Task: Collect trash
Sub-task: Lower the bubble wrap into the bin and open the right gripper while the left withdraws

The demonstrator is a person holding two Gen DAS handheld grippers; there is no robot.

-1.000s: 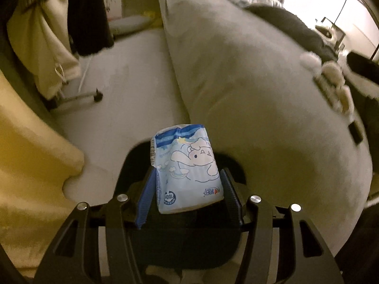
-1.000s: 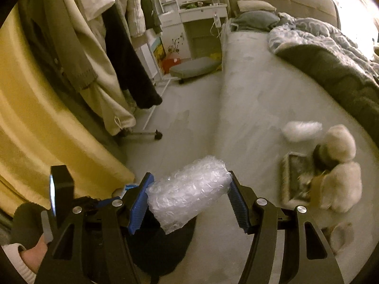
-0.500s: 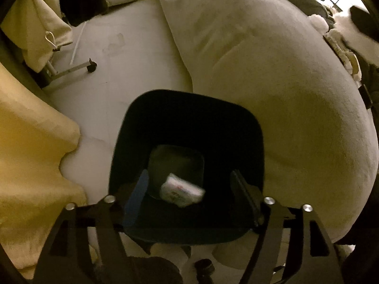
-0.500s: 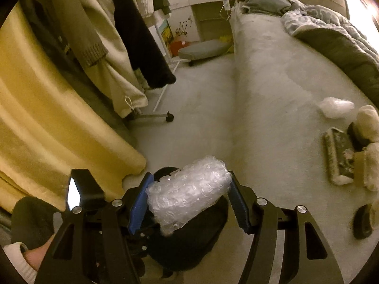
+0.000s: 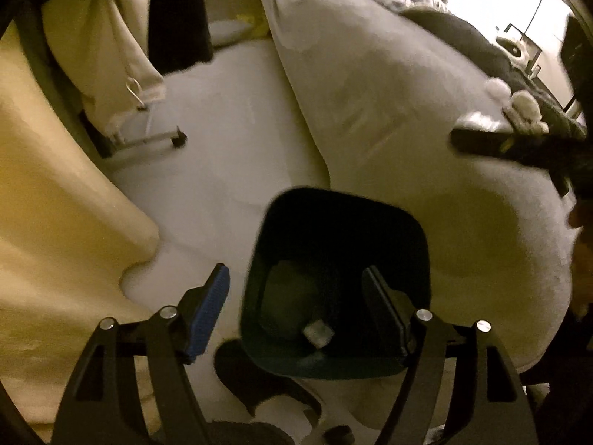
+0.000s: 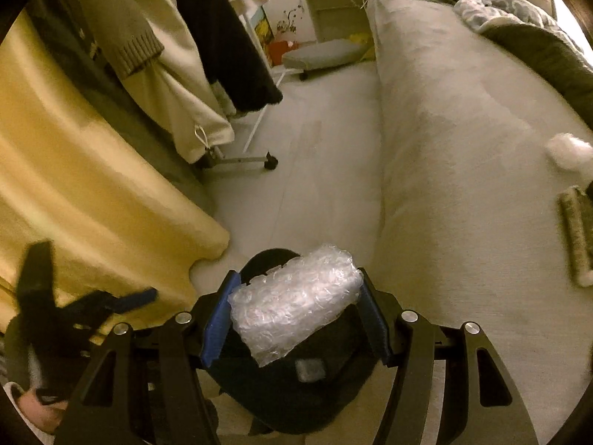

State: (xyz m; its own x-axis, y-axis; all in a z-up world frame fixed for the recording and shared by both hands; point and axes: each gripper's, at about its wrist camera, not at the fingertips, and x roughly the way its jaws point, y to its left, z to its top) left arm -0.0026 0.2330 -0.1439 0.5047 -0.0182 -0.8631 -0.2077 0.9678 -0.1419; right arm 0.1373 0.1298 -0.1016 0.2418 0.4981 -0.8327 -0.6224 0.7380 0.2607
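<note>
Right now my left gripper has its jaws spread wide with nothing between them, hanging over the dark bin that stands on the pale floor just beside the bed. One blue pad sits outside the bin's rim on the floor side, while the other finger reaches over the opening. Down at the bottom of the bin lies a small pale packet, too blurred for me to read any print or brand on it. My right gripper is clenched on a roll of clear bubble wrap, squeezed between its blue pads and tilted so that one end points up toward the bed; it is held above the bin, whose opening shows below the roll, with the same small packet dimly seen inside. To the side of the bin hangs a yellow curtain, its hem touching the floor near the rim. Coats hang on a wheeled rack farther along the floor. On the bed lie a white fluffy tuft and a framed thing with a furry edge, both well apart from the bin. A white cabinet at the far wall carries a dark floral decal; I can make out no writing there. My other gripper shows as a dark blur at the left edge of the right wrist view.
</note>
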